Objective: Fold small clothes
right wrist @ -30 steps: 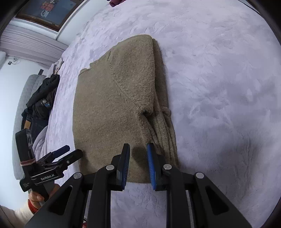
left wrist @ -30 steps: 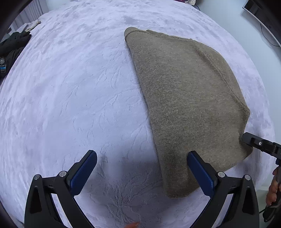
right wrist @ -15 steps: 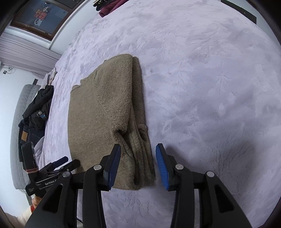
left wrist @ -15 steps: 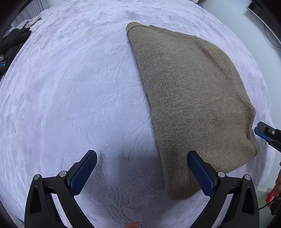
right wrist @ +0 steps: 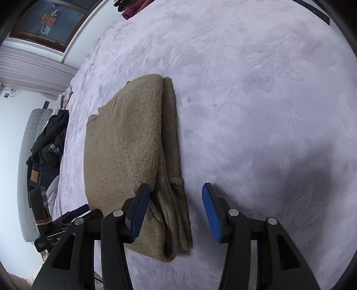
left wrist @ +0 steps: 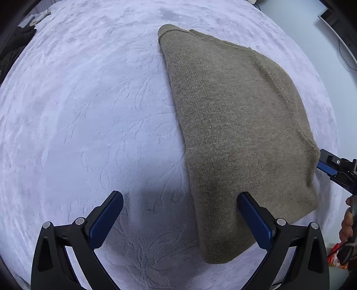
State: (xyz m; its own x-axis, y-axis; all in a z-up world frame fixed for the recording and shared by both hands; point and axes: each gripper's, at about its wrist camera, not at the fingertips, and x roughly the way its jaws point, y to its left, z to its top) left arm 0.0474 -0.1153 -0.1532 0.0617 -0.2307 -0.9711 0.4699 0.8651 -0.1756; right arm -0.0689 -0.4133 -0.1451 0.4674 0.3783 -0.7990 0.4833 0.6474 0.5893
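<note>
A folded brown knit sweater (left wrist: 234,133) lies flat on the lavender bedspread (left wrist: 78,111). My left gripper (left wrist: 178,198) hovers open and wide over the sweater's near left edge, nothing between its pads. In the right wrist view the sweater (right wrist: 129,145) shows stacked folded layers along its right side. My right gripper (right wrist: 175,189) hangs over that near right corner, its jaws opening; the folded edge sits between the fingers, with no pad pressing it. The right gripper (left wrist: 330,167) also shows at the sweater's right edge, and the left gripper (right wrist: 75,214) at lower left.
Dark clothes (right wrist: 49,138) and jeans (right wrist: 38,176) are piled along the bed's left side by a grey padded panel (right wrist: 29,145). A red garment (right wrist: 133,9) lies at the far end. A person's hand (left wrist: 347,223) holds the right gripper's handle.
The right gripper's jaws have spread from nearly shut to well apart, and it has drawn back toward the sweater's right corner. The left gripper has shifted slightly and stayed open.
</note>
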